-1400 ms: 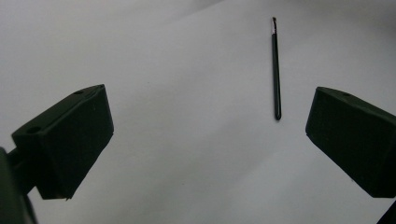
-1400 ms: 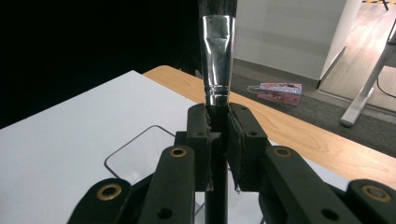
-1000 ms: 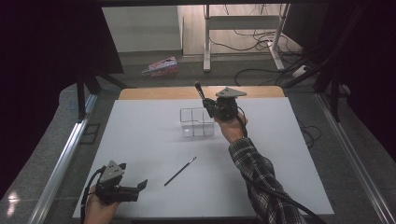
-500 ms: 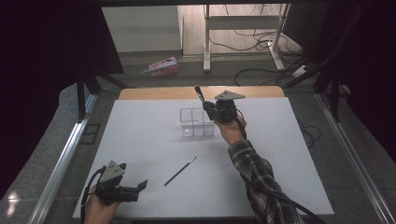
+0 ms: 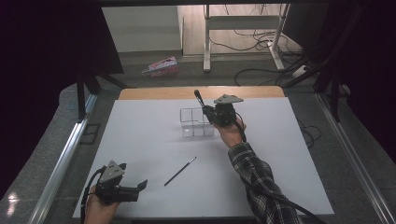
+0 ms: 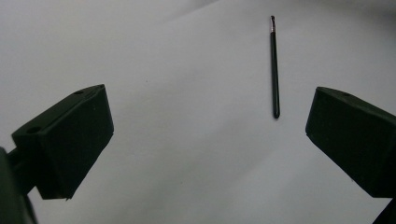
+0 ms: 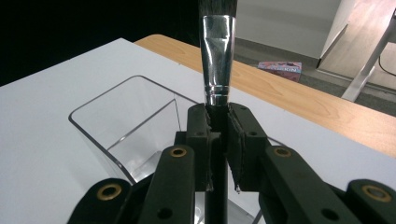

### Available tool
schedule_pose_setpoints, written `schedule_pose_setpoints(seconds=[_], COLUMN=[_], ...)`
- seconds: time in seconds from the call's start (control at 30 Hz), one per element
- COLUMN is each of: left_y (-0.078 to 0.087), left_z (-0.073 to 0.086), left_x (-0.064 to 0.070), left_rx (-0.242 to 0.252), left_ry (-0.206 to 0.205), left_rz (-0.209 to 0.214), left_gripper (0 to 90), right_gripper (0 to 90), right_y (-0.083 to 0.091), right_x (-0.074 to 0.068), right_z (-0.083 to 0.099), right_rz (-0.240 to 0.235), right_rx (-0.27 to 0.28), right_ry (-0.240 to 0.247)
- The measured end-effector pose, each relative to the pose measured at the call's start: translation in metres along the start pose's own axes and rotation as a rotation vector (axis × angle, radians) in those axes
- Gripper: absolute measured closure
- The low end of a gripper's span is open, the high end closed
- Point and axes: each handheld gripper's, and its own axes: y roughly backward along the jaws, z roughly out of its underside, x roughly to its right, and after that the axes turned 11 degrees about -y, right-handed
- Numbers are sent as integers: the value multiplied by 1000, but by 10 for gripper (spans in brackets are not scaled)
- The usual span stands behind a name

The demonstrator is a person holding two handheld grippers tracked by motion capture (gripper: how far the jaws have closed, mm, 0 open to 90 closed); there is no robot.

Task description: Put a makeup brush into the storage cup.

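Now your right gripper [image 5: 208, 112] pinches a brush [image 7: 217, 60] by its handle, jaws pressed tight on it, bristle end up, just above the clear box [image 5: 196, 122] at the table's [image 5: 289, 154] far middle. You seem to be at the placing step: lower the brush straight down into a compartment, then let go. Your left gripper [image 5: 133, 189] rests near the front edge with jaws spread wide, and the thin brush [image 6: 274, 70] lying ahead of it looks like the next pick.

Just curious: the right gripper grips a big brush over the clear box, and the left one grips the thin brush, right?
Not quite. The left gripper is open and holds nothing; the thin brush lies on the table ahead of it, as the left gripper view shows. The rest is right.
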Motion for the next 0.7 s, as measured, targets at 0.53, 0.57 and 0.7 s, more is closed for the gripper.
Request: schedule_pose_setpoints(seconds=[0.53,0.57,0.7], left_y=[0,0,0], left_z=[0,0,0], left_x=[0,0,1], left_rx=[-1,-1,-2], left_ry=[0,0,-1], left_rz=[-1,-1,-1], left_gripper=[15,14,15], right_gripper=[778,736,494], right_y=[1,2,2], right_x=[2,1,-2], right_z=[8,7,4], right_rz=[-1,-2,-9], right_rx=[-20,-21,-16], right_ry=[1,9,27])
